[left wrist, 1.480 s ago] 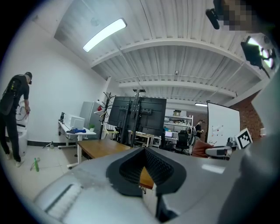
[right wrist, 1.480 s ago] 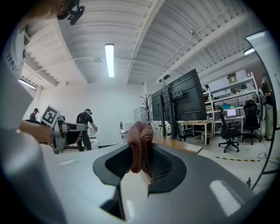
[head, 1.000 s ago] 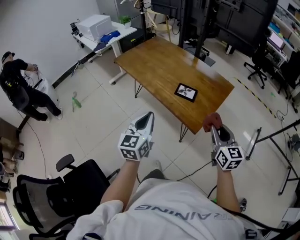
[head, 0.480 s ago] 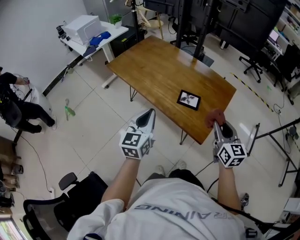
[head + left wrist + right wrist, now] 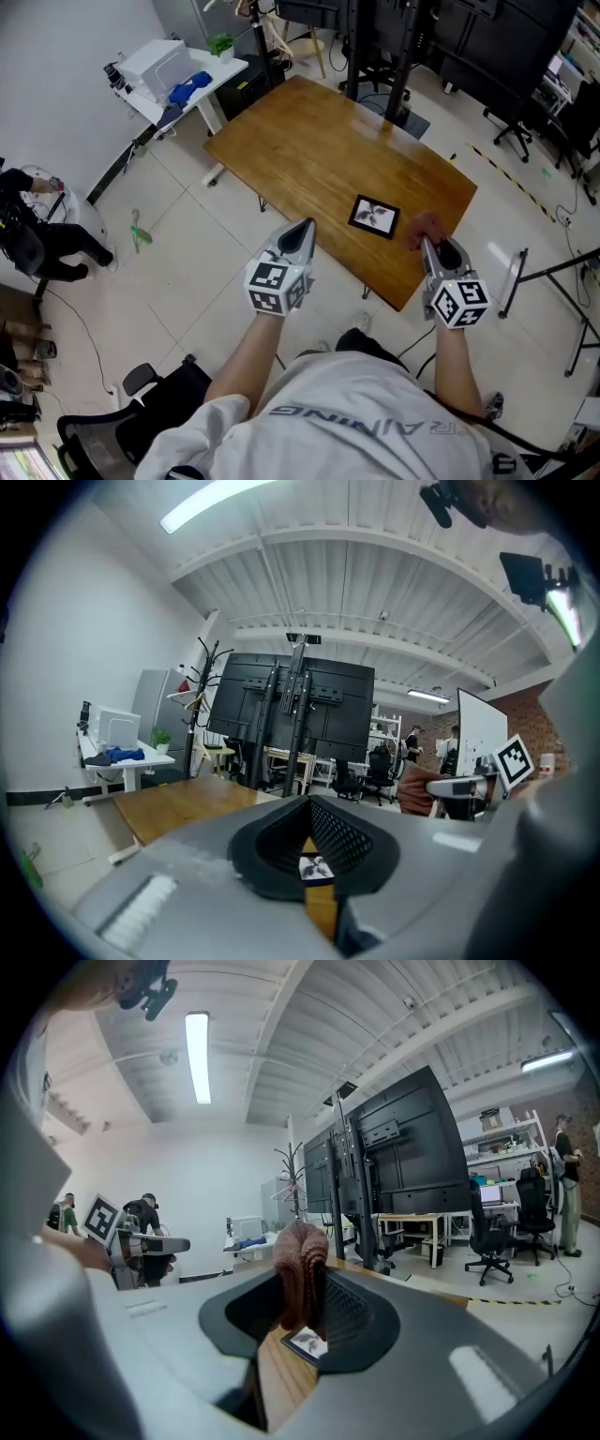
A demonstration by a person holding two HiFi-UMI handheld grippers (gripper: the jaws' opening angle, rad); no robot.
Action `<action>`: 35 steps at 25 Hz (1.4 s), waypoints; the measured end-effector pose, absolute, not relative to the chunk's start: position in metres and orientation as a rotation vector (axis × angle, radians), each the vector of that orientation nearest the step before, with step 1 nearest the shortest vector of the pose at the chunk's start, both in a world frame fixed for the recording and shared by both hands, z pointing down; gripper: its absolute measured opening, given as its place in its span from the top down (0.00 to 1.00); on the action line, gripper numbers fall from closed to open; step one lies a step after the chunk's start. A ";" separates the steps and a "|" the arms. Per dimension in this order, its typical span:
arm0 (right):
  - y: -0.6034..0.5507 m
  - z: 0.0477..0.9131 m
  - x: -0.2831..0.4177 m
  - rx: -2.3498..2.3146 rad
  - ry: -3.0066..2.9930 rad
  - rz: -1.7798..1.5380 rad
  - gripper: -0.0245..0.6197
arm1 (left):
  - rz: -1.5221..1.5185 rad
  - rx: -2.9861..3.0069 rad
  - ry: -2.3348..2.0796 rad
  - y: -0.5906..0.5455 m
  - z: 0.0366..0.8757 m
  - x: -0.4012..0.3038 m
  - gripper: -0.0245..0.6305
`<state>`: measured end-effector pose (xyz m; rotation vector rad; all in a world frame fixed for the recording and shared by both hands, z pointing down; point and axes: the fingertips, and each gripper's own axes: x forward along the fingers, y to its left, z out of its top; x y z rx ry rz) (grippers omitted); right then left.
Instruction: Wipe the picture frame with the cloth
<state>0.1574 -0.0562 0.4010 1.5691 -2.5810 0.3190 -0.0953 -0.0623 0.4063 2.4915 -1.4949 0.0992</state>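
On the left gripper (image 5: 300, 231): jaws pressed together, nothing between them, poised over the floor just short of the table (image 5: 309, 141). Further right, flat on the wood close to the near edge: the picture frame (image 5: 374, 215), with neither tool on it. Right of that, on the right gripper (image 5: 428, 246): jaws clamped on a bunched reddish cloth (image 5: 424, 227), just beside the frame and, by the look of it, above it rather than touching.

Likely trouble from here:
- Pushing the unheld frame across the smooth top and off the near edge, with no bracing from the left side.
- Scraping the glass with bare jaw tips, given so small a wad beyond them.
- Possibly dragging the wad loose from the grip under a hard sideways stroke.

Safer to pin one corner first, then wipe lightly, away from the edge.
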 end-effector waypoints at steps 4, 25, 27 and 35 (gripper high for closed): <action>-0.096 0.403 0.168 1.543 -2.609 0.341 0.79 | 0.116 2.474 -1.498 -0.107 0.401 -0.072 0.96; -0.181 0.447 0.208 1.664 -2.482 0.536 0.79 | 0.338 2.475 -1.276 -0.216 0.467 0.000 0.96; -0.188 0.460 0.198 1.640 -2.467 0.554 0.79 | 0.379 2.441 -1.245 -0.214 0.491 0.000 0.96; -0.212 0.525 0.141 1.457 -2.437 0.654 0.79 | 0.566 2.334 -1.126 -0.203 0.588 0.001 0.96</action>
